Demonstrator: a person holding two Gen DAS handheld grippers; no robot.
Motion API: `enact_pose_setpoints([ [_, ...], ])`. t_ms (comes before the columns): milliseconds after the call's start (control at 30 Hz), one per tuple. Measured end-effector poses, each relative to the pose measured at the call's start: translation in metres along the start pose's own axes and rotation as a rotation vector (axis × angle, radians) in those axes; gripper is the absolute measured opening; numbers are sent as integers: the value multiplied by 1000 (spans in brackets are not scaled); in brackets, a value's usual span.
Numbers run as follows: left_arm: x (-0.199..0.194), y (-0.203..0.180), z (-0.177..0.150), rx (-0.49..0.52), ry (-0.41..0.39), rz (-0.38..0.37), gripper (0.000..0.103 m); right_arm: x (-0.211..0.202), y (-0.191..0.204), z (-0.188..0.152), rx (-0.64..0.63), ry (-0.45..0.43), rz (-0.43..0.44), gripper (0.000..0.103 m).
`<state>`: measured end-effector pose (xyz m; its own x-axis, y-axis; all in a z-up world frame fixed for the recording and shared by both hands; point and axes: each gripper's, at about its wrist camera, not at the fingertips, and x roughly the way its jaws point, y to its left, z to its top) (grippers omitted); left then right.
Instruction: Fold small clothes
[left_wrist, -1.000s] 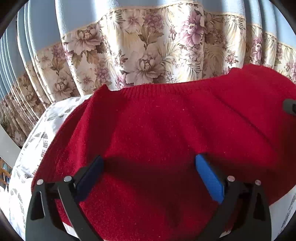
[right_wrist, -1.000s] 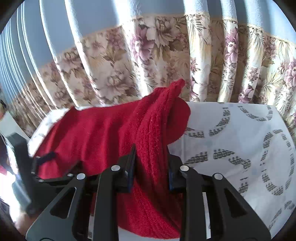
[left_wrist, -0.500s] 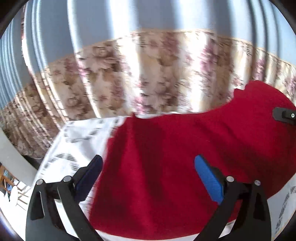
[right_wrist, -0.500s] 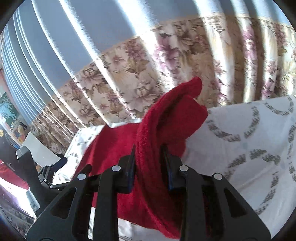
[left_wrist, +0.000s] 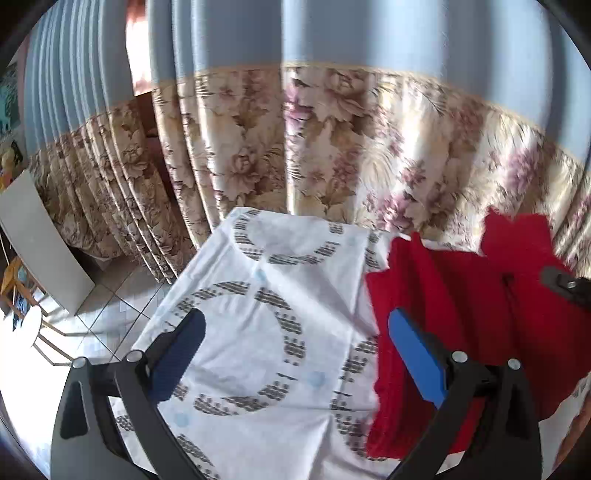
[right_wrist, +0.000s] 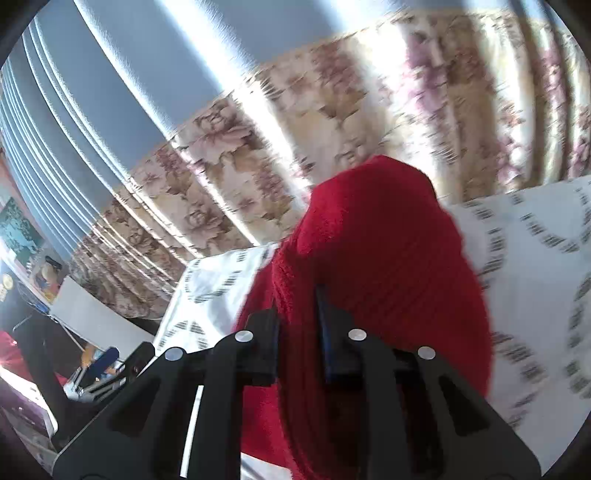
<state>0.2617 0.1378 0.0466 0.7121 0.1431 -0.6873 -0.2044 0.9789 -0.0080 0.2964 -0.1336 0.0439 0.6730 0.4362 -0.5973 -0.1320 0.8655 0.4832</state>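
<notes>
Red knitted wool makes up the small sweater (right_wrist: 384, 258), a soft, fuzzy garment partly lifted off the tabletop (left_wrist: 266, 332). In the right wrist view a thick fold of the knit rises in a rounded hump above the right gripper (right_wrist: 297, 332), whose black jaws are closed tight on the fabric, with cloth bunched between them and draping down on both sides. The rest of the sweater (left_wrist: 480, 314) lies on the right part of the tabletop in the left wrist view, its near edge hanging a little over the front; one corner stands up against the curtain behind it.

The left gripper (left_wrist: 295, 354) holds nothing. Its jaws stand wide apart, dark blue pads facing each other, above bare cloth to the left of the sweater; the right pad (left_wrist: 413, 358) overlaps the sweater's left edge in the picture, though whether it touches cannot be told.

A white cloth printed with rings of grey dashes covers the tabletop. Behind it hangs a pleated curtain (left_wrist: 332, 147), plain pale blue at the top and cream with pink and brown flowers lower down, striped with sunlight. At far left, a pale tiled floor (left_wrist: 110, 314) and a leaning white board (left_wrist: 40, 240) are visible. The right wrist view is blurred towards its right side.
</notes>
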Motion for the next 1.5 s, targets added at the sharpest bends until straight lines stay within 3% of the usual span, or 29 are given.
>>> enact_pose_setpoints([
  [233, 3, 17, -1, -39, 12, -24, 100, 53, 43, -15, -29, 67, 17, 16],
  [333, 5, 24, -3, -58, 20, -20, 100, 78, 42, -27, -24, 123, 18, 24],
  [400, 7, 32, -2, -74, 23, -18, 100, 74, 36, -28, 5, 115, 82, 41],
  [467, 6, 39, -3, -101, 27, -25, 100, 56, 34, -24, 16, 93, 169, 70],
  [533, 5, 42, -3, -116, 28, -37, 100, 20, 33, -18, -45, 26, 206, 75],
  [600, 2, 41, -2, -124, 28, -62, 100, -15, 24, -14, -97, -59, 161, 77],
  [667, -2, 34, 0, -129, 28, -105, 100, -48, 6, -8, -133, -118, 96, 87],
  [767, -13, 9, 5, -96, 19, -185, 100, -84, -31, -1, -142, -175, -17, 88],
  [867, -26, -28, 8, -12, -1, -191, 100, -102, -62, -2, -110, -197, -61, 89],
  [1033, -29, -91, -2, 149, 11, -167, 100, -105, -82, -4, -91, -161, -66, 91],
  [1200, -9, -114, -17, 235, 53, -114, 100, -107, -75, -7, -124, -159, -47, 92],
  [1267, -3, -113, -21, 244, 63, -126, 85, -105, -72, -7, -133, -156, -46, 92],
  [1300, 0, -111, -21, 238, 78, -150, 42, -103, -70, -6, -133, -154, -47, 92],
  [1333, 4, -106, -21, 215, 109, -199, 18, -103, -71, -6, -132, -148, -42, 92],
  [1433, -8, -100, -22, 272, 74, -230, 12, -103, -70, -6, -136, -148, -48, 92],
  [1500, -13, -95, -22, 286, 72, -210, 12, -103, -71, -6, -136, -149, -49, 92],
])
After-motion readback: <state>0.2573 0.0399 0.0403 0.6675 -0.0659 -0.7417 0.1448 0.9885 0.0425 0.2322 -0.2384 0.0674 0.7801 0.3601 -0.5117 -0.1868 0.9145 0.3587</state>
